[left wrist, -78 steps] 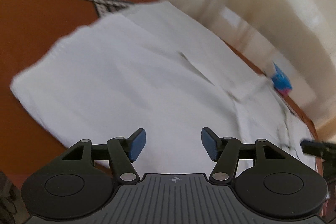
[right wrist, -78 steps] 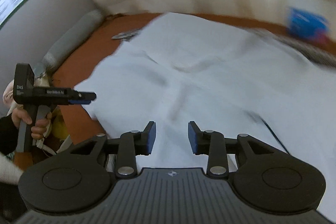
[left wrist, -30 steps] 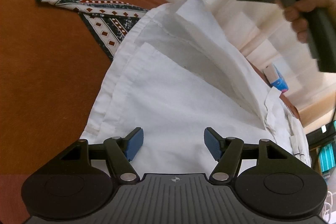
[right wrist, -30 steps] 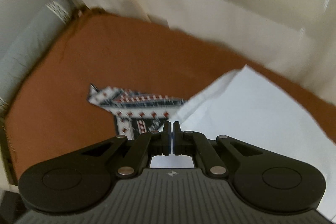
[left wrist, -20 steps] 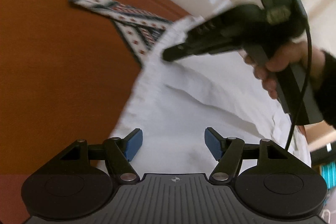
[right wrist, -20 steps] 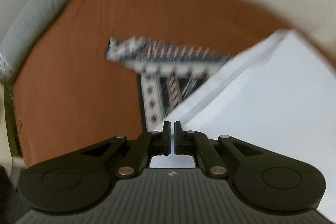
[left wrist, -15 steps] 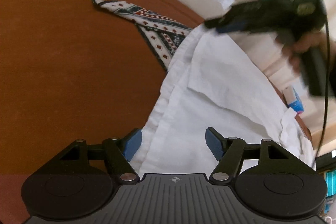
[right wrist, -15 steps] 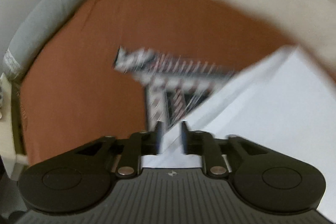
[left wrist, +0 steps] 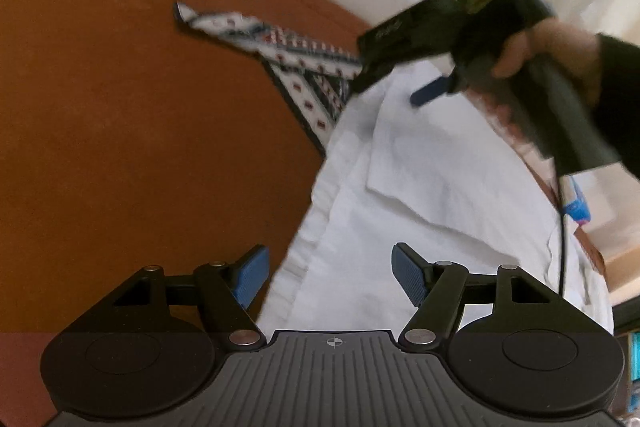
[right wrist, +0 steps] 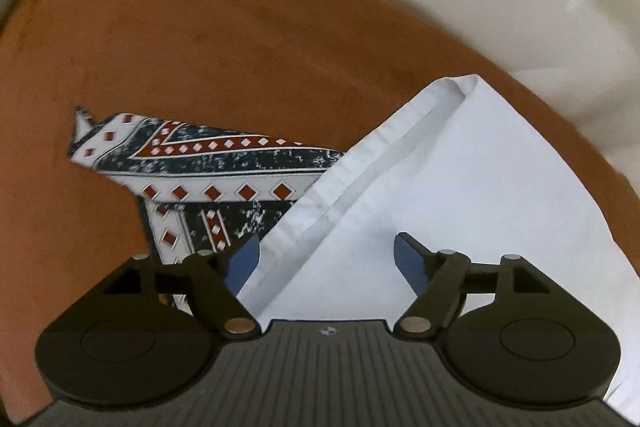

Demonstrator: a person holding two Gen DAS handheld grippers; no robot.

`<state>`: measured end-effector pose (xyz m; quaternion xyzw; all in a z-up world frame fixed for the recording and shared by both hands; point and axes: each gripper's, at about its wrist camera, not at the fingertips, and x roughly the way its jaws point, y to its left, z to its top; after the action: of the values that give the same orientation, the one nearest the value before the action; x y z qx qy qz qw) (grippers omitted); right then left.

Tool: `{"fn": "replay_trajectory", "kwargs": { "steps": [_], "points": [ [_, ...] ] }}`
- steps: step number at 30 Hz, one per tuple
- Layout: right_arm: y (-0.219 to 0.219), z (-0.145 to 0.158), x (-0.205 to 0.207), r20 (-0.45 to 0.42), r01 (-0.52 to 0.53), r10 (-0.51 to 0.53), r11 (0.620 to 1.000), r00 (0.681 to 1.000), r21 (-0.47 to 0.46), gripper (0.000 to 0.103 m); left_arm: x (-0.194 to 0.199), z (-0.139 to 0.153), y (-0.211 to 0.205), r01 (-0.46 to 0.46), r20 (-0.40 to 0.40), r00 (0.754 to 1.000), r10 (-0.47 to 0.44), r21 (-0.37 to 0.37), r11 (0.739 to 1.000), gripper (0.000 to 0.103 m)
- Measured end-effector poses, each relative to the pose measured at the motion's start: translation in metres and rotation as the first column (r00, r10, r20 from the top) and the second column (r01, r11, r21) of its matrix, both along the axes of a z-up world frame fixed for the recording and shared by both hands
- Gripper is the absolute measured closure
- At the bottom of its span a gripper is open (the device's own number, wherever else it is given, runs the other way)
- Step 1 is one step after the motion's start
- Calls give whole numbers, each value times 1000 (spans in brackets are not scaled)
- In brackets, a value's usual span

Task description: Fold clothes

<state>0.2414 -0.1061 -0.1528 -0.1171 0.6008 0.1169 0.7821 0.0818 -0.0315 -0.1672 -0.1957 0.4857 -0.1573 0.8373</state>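
From the left wrist only, hand (left wrist: 544,47) on right gripper (left wrist: 394,89).

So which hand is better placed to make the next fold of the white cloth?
Probably the left. The left gripper hangs open just over the near hem of the white garment, empty. The right gripper is above the far corner beside the patterned cloth, its jaws opening with nothing pinched between them.

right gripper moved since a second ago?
Yes. In the left wrist view the right gripper has come down from above the white garment to its edge by the patterned cloth. Its jaws are opening, nothing pinched.
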Motion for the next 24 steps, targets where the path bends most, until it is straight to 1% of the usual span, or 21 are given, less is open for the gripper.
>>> {"fn": "replay_trajectory", "kwargs": {
  "steps": [2,3,5,6,7,9,10,11,12,13,14,15,16,17,18,19,21,22,23,24],
  "points": [
    [7,-4,-1,18,16,-15,999,1000,-37,25,1,-4,1,24,-21,1000,-24,6,1000,23],
    [9,-6,-1,19,26,-25,998,1000,-51,24,1,-5,-1,43,-15,999,-42,16,999,22],
    [4,-6,-2,13,55,-55,998,998,-35,21,1,-5,-4,83,-11,997,-82,29,996,22],
    [1,-5,-2,9,71,-70,997,997,-22,21,2,-5,-5,104,-13,995,-103,34,994,27],
    [-3,-4,-2,6,86,-86,996,996,-10,24,2,-4,-7,124,-15,992,-123,37,992,31],
    [-16,-3,-2,-16,125,-124,991,992,41,28,3,-6,-8,143,-28,990,-141,46,989,51],
    [-23,-1,-2,-19,138,-137,989,990,58,34,3,-6,-8,150,-27,989,-148,55,987,57],
    [-27,0,-2,-23,147,-146,987,989,66,37,4,-7,-8,161,-34,987,-160,47,986,66],
    [-31,2,-1,-26,154,-153,986,988,66,45,4,-8,-8,165,-41,986,-164,38,986,73],
    [-33,4,0,-28,159,-158,985,987,64,55,4,-9,-8,169,-47,985,-168,29,985,73],
    [-35,5,0,-31,164,-162,985,986,63,58,3,-9,-8,167,-44,985,-166,28,986,70],
    [-37,6,1,-35,168,-166,984,986,63,63,2,-8,-8,165,-41,986,-164,27,986,65],
    [-39,7,1,-40,179,-177,981,983,73,63,1,-8,-8,164,-39,986,-163,25,986,63],
    [-40,8,1,-45,194,-191,977,981,89,63,0,-8,-8,164,-39,986,-164,17,986,55],
    [-40,8,0,-54,213,-208,972,977,100,60,-1,-8,-7,165,-38,986,-165,8,986,46],
    [-38,7,0,-69,226,-220,969,973,101,43,-1,-8,-7,169,-35,985,-169,-7,986,43],
    [-29,3,-4,-88,229,-222,971,971,71,19,-2,-5,-10,178,-28,984,-178,0,984,43],
    [-23,2,-6,-86,223,-219,974,972,47,18,-2,-4,-12,193,-19,981,-193,3,981,45],
    [-15,0,-8,-81,212,-210,977,974,25,18,-3,-4,-14,209,-11,978,-209,2,978,56],
    [-8,-1,-10,-78,202,-200,979,977,11,18,-3,-4,-16,224,-4,975,-224,0,975,62]
  ]
}}
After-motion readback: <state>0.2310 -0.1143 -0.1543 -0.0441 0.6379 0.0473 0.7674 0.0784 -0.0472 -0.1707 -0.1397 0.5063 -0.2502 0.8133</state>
